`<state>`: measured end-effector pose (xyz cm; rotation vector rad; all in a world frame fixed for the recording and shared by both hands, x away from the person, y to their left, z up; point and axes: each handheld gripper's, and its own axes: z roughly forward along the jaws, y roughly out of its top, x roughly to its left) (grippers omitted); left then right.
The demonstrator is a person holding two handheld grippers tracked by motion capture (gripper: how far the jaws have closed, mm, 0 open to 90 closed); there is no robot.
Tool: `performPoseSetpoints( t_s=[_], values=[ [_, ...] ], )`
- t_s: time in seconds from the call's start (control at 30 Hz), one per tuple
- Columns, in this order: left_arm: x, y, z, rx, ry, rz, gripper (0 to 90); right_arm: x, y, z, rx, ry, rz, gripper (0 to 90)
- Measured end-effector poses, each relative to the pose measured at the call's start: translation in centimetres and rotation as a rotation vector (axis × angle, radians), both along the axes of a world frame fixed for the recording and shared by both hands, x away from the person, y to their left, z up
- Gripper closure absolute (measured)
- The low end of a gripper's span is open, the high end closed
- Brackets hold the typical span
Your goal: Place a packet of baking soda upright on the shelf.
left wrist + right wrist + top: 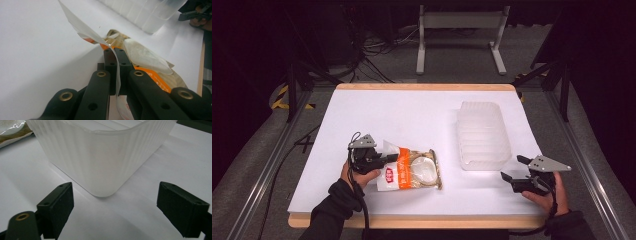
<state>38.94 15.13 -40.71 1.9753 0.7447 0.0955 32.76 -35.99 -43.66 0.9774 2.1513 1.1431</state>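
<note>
The left gripper [384, 160] is pinching the white end flap of the snack bag [414, 171], with its jaws squeezed tight on the thin edge, and in the left gripper view the flap [100, 40] is sticking up out of the closed jaws. The bag is lying flat on the white bench [412, 115], near the front and a little left of the middle. Its long side is running left to right, so the rest of the bag is stretching away to the right of the left gripper. The clear plastic tub [482, 135] is sitting to the right of the bag and a bit farther back, apart from it. The right gripper [514, 169] is waiting with its jaws wide open and nothing in them, just at the near right corner of the tub. So the left hand is the one at the bag, and the tub is lying to its right and far side. I think the bag is probably going over that way.
</note>
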Motion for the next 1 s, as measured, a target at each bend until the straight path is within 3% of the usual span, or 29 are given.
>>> performPoseSetpoints(
  t_s=[0.23, 0.3, 0.43, 0.47, 0.63, 0.83, 1.0],
  values=[
    [0.6, -3.3, 3.9, 0.076, -0.113, -0.093, 89.7, 0.0, -0.1, -0.1, -0.001, 0.006, -0.003, 15.1],
    [0.6, -3.6, 4.5, 0.09, -0.126, -0.108, 89.8, 0.0, -0.1, -0.1, -0.001, 0.005, -0.004, 15.1],
    [0.2, -6.2, 8.1, 0.166, -0.2, -0.189, 89.8, 0.0, -0.3, -0.1, 0.007, 0.004, -0.007, 15.1],
    [0.2, -6.2, 8.1, 0.166, -0.2, -0.189, 89.8, 0.0, -0.3, -0.1, 0.007, 0.004, -0.007, 15.1],
    [-0.1, -8.7, 11.1, 0.24, -0.279, -0.274, 89.8, -0.1, -0.3, -0.1, 0.01, 0.005, -0.007, 15.1],
    [0.6, -10.6, 13.0, 0.313, -0.322, -0.304, 89.8, 0.0, -0.4, -0.2, 0.015, 0.009, -0.009, 15.1],
    [1.2, -12.2, 14.9, 0.327, -0.361, -0.34, 89.8, 0.0, -0.5, -0.2, 0.022, 0.013, -0.014, 15.1]
  ],
)
